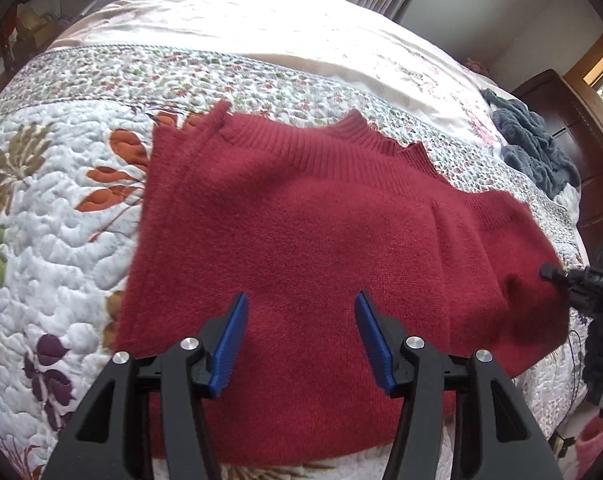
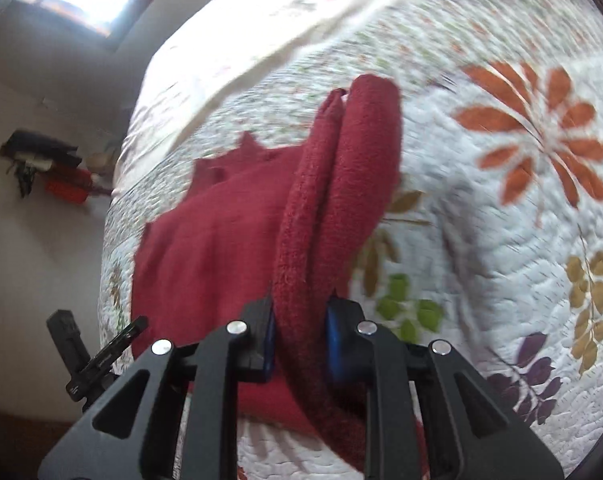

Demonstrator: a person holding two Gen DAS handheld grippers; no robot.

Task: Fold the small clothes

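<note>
A small red knitted sweater lies flat on the floral quilt, ribbed collar toward the far side. My left gripper hovers just above its near middle, blue pads wide apart, nothing between them. In the right wrist view the same red sweater has a thick fold of fabric lifted off the quilt, and my right gripper is shut on that fold. The right gripper also shows at the sweater's right edge in the left wrist view.
A dark grey-blue garment lies bunched at the far right of the bed by a dark wooden headboard. A plain cream sheet covers the far part. A shelf with small items hangs on the wall left of the bed.
</note>
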